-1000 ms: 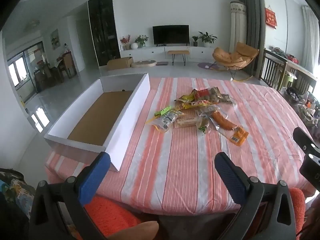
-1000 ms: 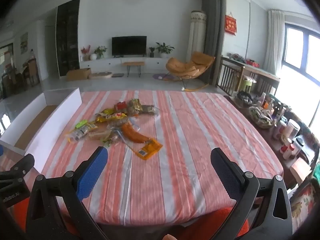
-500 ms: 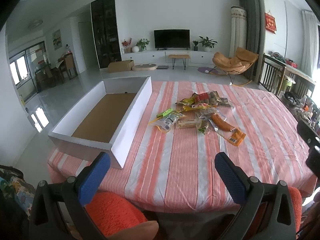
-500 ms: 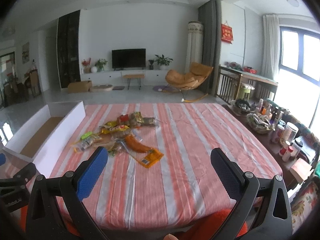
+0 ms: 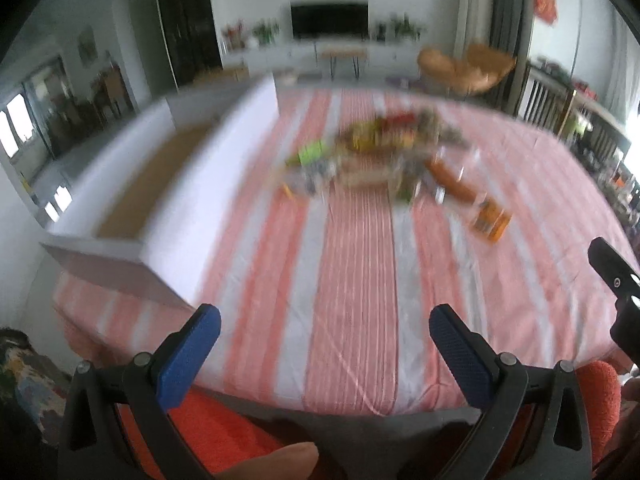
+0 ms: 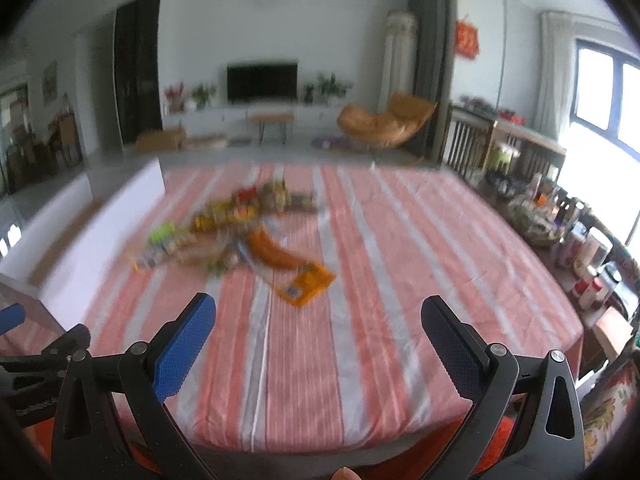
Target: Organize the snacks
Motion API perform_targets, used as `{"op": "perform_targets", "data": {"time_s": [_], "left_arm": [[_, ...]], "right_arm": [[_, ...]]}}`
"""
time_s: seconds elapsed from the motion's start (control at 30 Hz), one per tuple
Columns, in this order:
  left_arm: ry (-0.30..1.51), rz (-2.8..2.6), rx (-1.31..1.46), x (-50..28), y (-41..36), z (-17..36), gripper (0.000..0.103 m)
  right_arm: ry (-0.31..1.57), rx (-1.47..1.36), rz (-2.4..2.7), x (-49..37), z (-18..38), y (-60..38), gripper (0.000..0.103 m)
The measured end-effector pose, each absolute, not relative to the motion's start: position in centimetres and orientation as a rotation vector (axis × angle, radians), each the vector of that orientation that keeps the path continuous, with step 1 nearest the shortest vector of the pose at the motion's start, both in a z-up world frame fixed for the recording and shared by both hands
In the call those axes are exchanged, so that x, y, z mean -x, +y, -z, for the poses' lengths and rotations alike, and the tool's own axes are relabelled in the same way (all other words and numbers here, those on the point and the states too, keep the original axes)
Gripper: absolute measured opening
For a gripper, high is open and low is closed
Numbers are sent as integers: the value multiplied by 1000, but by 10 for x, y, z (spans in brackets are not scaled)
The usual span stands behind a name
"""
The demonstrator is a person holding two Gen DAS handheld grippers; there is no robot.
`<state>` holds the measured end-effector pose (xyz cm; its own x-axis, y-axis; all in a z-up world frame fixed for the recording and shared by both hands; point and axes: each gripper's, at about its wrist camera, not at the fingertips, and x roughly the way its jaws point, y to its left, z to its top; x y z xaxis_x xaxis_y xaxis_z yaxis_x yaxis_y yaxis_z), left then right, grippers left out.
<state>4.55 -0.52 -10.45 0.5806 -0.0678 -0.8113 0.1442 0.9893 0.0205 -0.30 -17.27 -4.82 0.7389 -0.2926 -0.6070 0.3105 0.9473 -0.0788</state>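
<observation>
Both views are smeared with motion blur, so fine detail on the packets cannot be read.

The left claw (image 5: 324, 330) sits at the bottom of the left wrist view with its two blue pads spread wide and nothing between them, over the near edge of the table (image 5: 360, 300), which is covered in a red and white striped cloth. The right claw (image 6: 318, 320) sits at the bottom of the right wrist view, likewise spread wide and empty. Part of the right claw's black frame shows at the right edge of the left wrist view, and part of the left claw's at the lower left edge of the right wrist view.

The snacks (image 5: 384, 160) lie in a loose pile in the upper middle of the left wrist view, well apart from both claws. In the right wrist view an orange sausage packet (image 6: 272, 252) lies at the pile's near right side, with a flat orange packet (image 6: 306, 282) just beside it, nearest the claw.

A long white box (image 5: 192, 184) with a brown floor stands open on the left of the frame, its near end jutting past the table's edge. Inside, it looks empty.
</observation>
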Motion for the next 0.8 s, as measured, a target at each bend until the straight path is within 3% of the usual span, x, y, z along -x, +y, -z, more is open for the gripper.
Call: {"op": "perform_targets", "data": {"time_s": [0.33,0.63,0.8], "left_arm": [[1158,139,-138,-157,-39,201,103],[1160,168,-109,-187,-44,211,103],[1070,186,-104,-176,-38,211,103]], "right_arm": [[944,-77,313,-108,179,-206,103],[978,-17,343,-148,190,-208,103],[986,-70,338,-151,206,-210,103]]}}
